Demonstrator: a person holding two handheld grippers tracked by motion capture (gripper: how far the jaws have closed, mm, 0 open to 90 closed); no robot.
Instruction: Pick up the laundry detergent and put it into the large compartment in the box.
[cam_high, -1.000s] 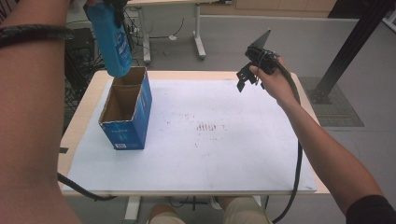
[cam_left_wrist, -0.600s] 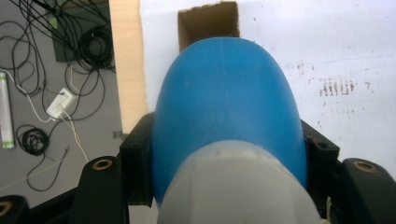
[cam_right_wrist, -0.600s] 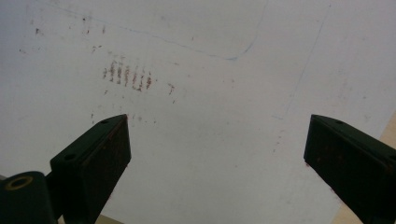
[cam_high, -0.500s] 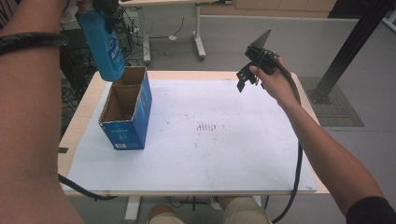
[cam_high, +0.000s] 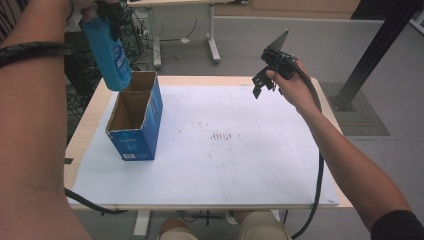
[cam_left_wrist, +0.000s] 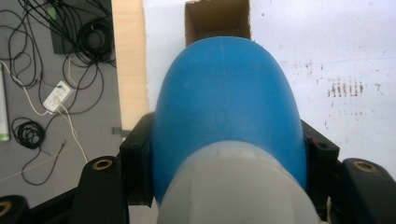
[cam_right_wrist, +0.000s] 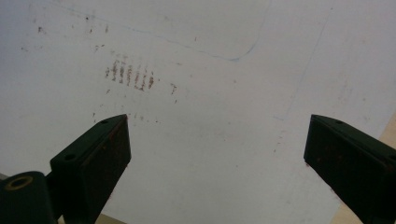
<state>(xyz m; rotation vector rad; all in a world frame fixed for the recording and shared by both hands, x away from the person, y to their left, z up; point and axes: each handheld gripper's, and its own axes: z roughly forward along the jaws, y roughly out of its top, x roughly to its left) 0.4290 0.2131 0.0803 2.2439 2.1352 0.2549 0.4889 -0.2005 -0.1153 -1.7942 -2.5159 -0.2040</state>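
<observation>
A blue bottle (cam_high: 108, 54) with a whitish cap end hangs bottom-down over the far left corner of an open blue cardboard box (cam_high: 133, 143). My left gripper (cam_high: 106, 14) is shut on the bottle near its top; in the left gripper view both pads press the sides of the bottle (cam_left_wrist: 224, 102), my left gripper (cam_left_wrist: 227, 158) points down, and the box (cam_left_wrist: 217, 21) opens below it. My right gripper (cam_high: 264, 85) is held above the table's far right side. In the right gripper view my right gripper (cam_right_wrist: 217, 149) is open with nothing between its fingers.
A white sheet (cam_high: 240, 170) covers the wooden table and carries reddish smudges (cam_high: 221, 135) near its middle. Loose cables (cam_left_wrist: 56, 56) lie on the floor to the left of the table. A black post (cam_high: 372, 55) stands at the far right, and another desk's legs (cam_high: 212, 35) stand behind.
My left gripper has carried the blue bottle a little left and down, nearer the box's opening. The right gripper has stayed where it was.
</observation>
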